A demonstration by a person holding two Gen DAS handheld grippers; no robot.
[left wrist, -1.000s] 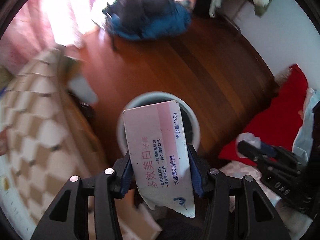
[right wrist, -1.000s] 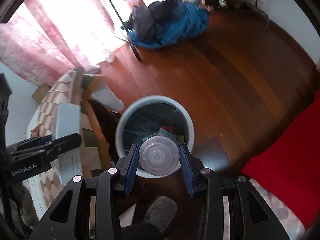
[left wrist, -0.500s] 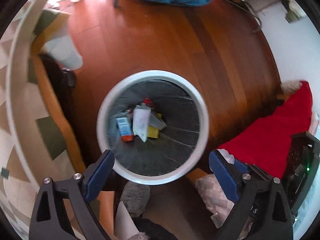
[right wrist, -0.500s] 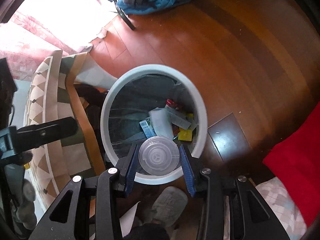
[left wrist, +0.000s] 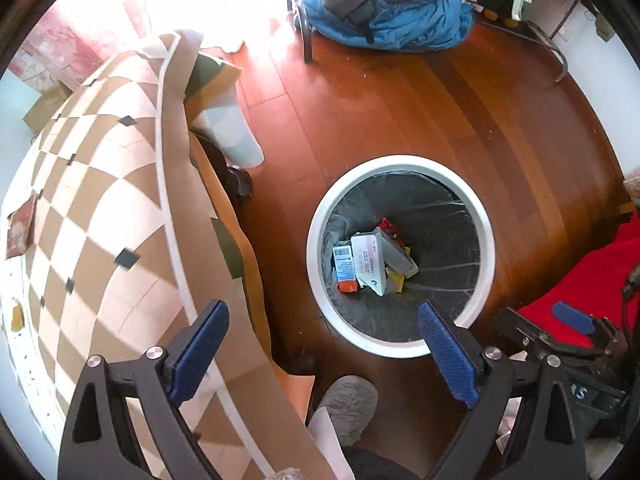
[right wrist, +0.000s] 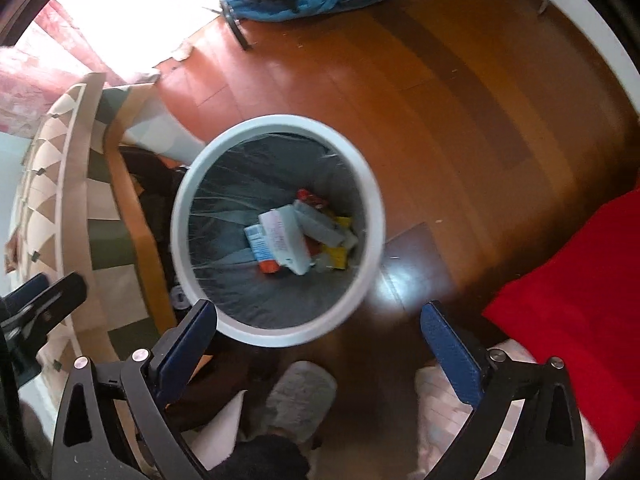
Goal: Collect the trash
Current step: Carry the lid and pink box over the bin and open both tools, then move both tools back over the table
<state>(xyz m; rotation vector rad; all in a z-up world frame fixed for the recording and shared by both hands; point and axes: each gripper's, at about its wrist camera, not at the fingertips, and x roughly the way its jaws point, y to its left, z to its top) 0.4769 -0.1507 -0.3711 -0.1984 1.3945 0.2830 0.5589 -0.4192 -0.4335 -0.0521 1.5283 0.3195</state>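
wood floor [left wrist: 360,120], white bin [left wrist: 400,162] holding boxes [left wrist: 370,260], checked cloth [left wrist: 100,200] alongside; left gripper [left wrist: 324,348] and right gripper [right wrist: 320,344] both spread wide, empty.

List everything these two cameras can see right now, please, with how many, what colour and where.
Trash bin: one, white rim, dark liner, on the floor ahead of both grippers.
Toothpaste box: one, white and pink, in the bin on top of the pile.
Other trash: several small packages, blue, orange, yellow, red, grey, at the bin's bottom.
Wooden floor: reddish brown.
Checked cloth: one, brown and cream, left of the bin.
Blue jacket pile: one, blue and grey, far side of the floor.
Red fabric: one, right of the bin.
Slipper: one, grey, near the bin.
Left gripper: black with blue pads, open, empty.
Right gripper: the same, open, empty.
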